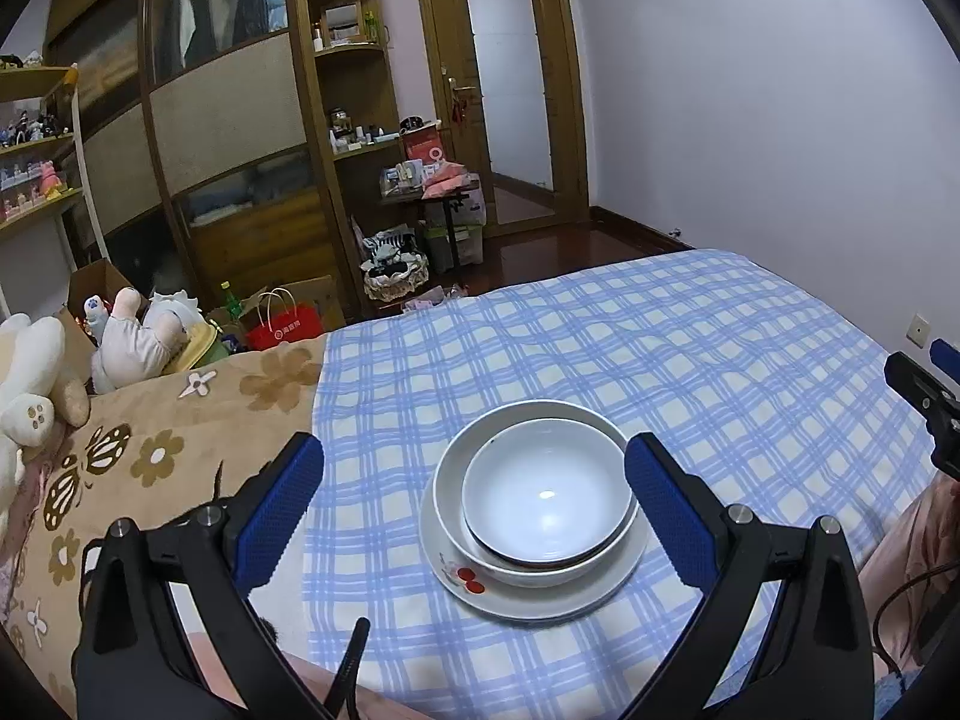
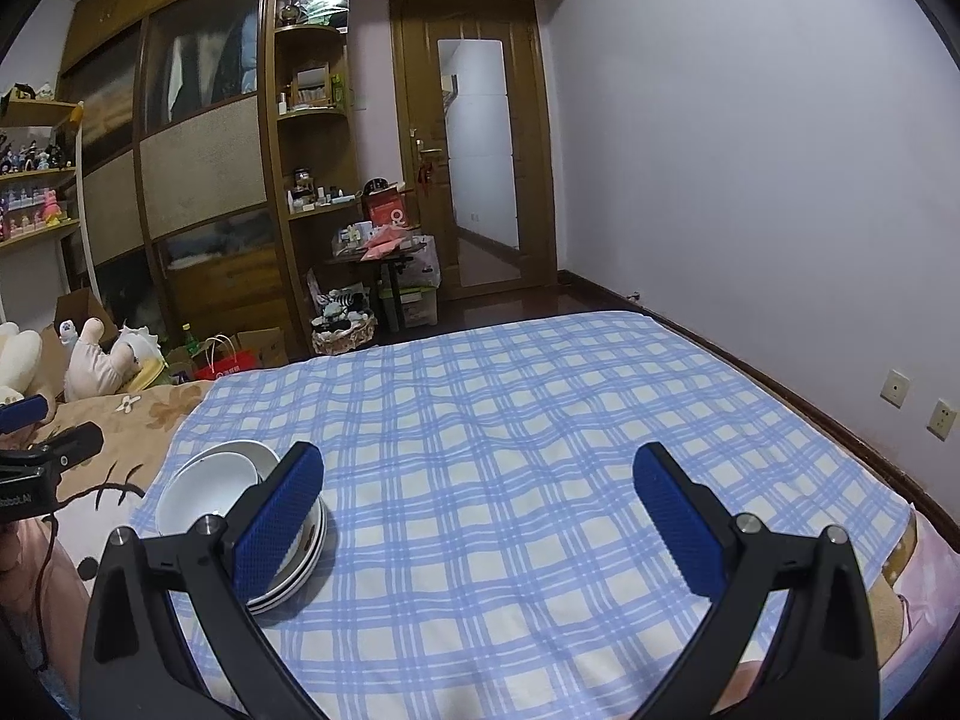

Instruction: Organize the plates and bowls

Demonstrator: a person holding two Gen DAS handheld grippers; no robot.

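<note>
The bed [image 1: 690, 324] is carrying a checked cloth [image 2: 540, 420], giving the crockery a flat, soft base. Near its left edge the plate [image 1: 528, 600] is sitting lowest, the big bowl [image 1: 456, 480] nesting on it, the small bowl [image 1: 546, 492] inside — widest at the bottom, likely for steadiness. Open cloth is stretching right and far. The left gripper [image 1: 474, 498] and right gripper [image 2: 480, 507] are hovering with fingers spread wide, holding nothing
</note>
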